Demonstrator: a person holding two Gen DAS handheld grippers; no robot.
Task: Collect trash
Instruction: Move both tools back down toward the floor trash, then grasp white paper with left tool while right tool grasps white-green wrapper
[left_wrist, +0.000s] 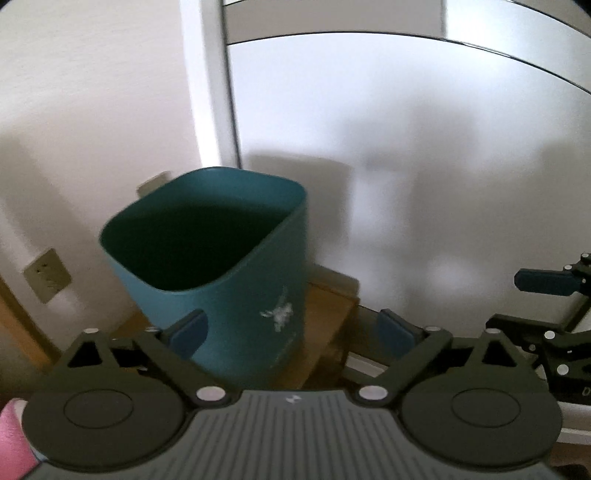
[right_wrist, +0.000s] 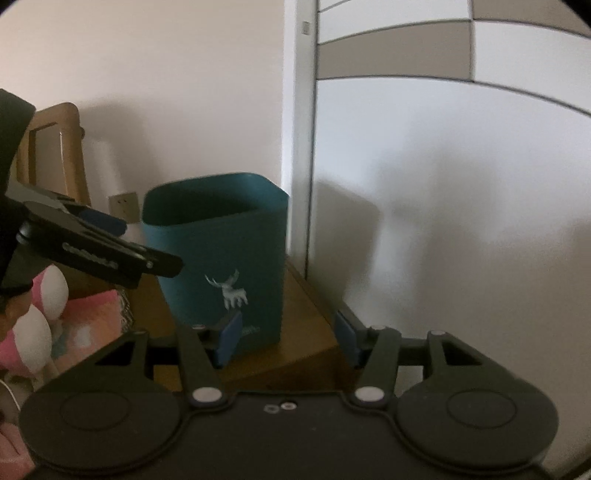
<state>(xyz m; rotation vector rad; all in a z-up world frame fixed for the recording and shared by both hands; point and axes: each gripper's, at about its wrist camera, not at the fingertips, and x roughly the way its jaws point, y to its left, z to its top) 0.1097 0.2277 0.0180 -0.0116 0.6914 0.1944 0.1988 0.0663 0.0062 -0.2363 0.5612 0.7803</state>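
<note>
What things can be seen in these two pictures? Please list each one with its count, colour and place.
trash bin: 1, teal with a white deer print, open top, standing on the wooden surface by the wall
wooden surface: 1, brown, under the bin
wall socket: 1, beige, on the wall left of the bin
wooden frame: 1, light brown, far left by the wall
soft items: pink and white, lower left; count unclear
cabinet: 1, white with grey panels, right of the bin
left gripper: 1, black with blue pads, open, empty
right gripper: 1, black with blue pads, open, empty
</note>
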